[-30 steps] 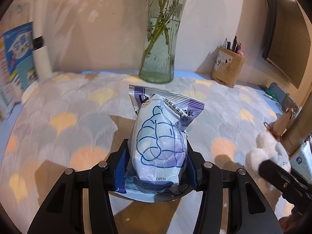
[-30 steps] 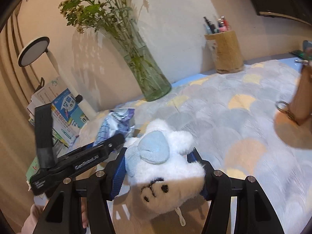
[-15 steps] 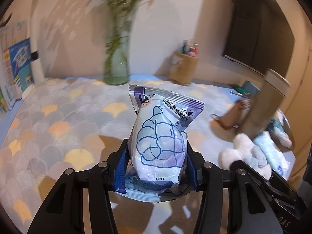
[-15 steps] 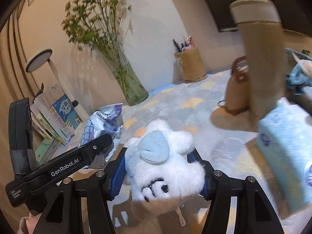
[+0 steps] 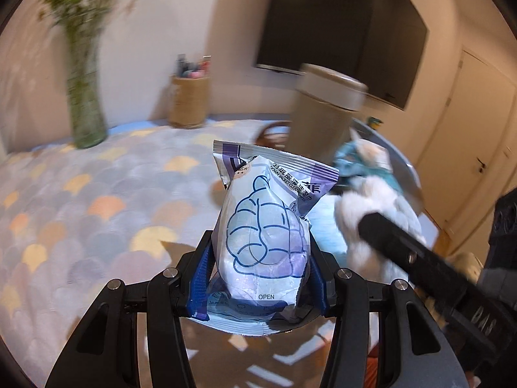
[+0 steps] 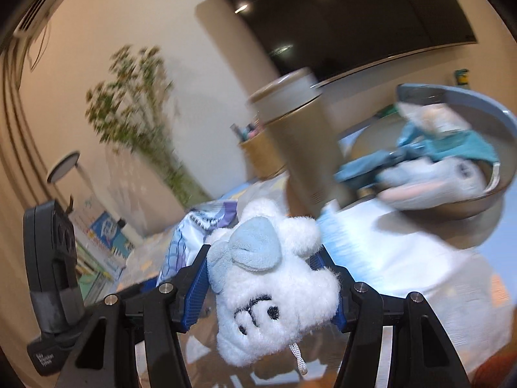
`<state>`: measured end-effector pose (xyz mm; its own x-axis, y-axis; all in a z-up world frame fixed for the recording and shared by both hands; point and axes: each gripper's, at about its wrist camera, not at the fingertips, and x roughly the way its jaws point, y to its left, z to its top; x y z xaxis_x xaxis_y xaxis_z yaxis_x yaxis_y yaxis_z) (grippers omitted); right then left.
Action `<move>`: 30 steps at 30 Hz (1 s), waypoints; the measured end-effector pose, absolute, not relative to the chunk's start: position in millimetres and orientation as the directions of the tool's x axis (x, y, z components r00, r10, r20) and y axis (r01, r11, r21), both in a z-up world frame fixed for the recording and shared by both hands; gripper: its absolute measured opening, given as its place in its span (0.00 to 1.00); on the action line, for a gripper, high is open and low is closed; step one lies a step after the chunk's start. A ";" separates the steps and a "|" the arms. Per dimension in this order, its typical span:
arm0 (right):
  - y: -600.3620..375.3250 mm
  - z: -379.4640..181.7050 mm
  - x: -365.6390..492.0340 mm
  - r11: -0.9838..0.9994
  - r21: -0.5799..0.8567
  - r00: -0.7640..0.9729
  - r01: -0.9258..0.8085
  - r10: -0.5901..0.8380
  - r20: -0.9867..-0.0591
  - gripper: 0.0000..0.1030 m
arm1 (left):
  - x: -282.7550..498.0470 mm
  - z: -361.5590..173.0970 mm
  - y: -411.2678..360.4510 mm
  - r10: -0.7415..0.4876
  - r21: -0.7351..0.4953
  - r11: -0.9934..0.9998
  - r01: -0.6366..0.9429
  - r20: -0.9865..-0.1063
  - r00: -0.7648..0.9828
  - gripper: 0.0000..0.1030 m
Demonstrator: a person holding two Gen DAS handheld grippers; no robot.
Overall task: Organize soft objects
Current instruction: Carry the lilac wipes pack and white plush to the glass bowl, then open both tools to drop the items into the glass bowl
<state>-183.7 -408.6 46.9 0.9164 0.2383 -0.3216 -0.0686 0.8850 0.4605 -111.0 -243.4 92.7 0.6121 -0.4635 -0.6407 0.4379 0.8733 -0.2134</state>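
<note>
Carry step: left gripper [image 5: 261, 270] pinched wipes packet [image 5: 266, 226] at lower centre; right gripper [image 6: 269, 286] pinched plush toy [image 6: 274, 291]. Next likely: drop both into basin [image 6: 504, 123], upper right.

A home living room: wall-mounted TV [image 5: 342, 29], flower vase [image 5: 85, 103], pen holder [image 5: 189, 102], patterned tablecloth [image 5: 80, 194].

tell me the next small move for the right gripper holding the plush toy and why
Probably carry the white plush toy on over the grey bowl and past the tall beige canister. The right gripper is clamped on it, and the bowl already holds soft cloth items.
</note>
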 end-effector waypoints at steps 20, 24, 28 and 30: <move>-618.8 87.1 -186.8 0.771 0.600 0.960 0.213 -0.051 -0.275 0.58 | -83.3 120.0 -423.1 -0.572 -0.239 0.806 0.541 -0.547 0.611 0.48; -631.0 100.9 -167.4 0.776 0.583 0.954 0.241 -0.079 -0.289 0.59 | -65.4 121.9 -436.8 -0.557 -0.242 0.821 0.518 -0.537 0.633 0.48; -637.0 105.3 -145.6 0.777 0.567 0.940 0.274 -0.093 -0.328 0.66 | -52.8 124.6 -446.2 -0.536 -0.232 0.837 0.496 -0.528 0.658 0.55; -639.0 105.1 -137.8 0.782 0.552 0.931 0.290 -0.097 -0.352 0.78 | -48.0 128.0 -448.5 -0.528 -0.231 0.844 0.485 -0.521 0.671 0.86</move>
<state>-137.8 -639.0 105.1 0.9311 -0.0968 -0.3516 0.2895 0.7823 0.5515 -48.0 -448.5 128.0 0.6709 -0.5280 -0.5208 0.4846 0.8437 -0.2311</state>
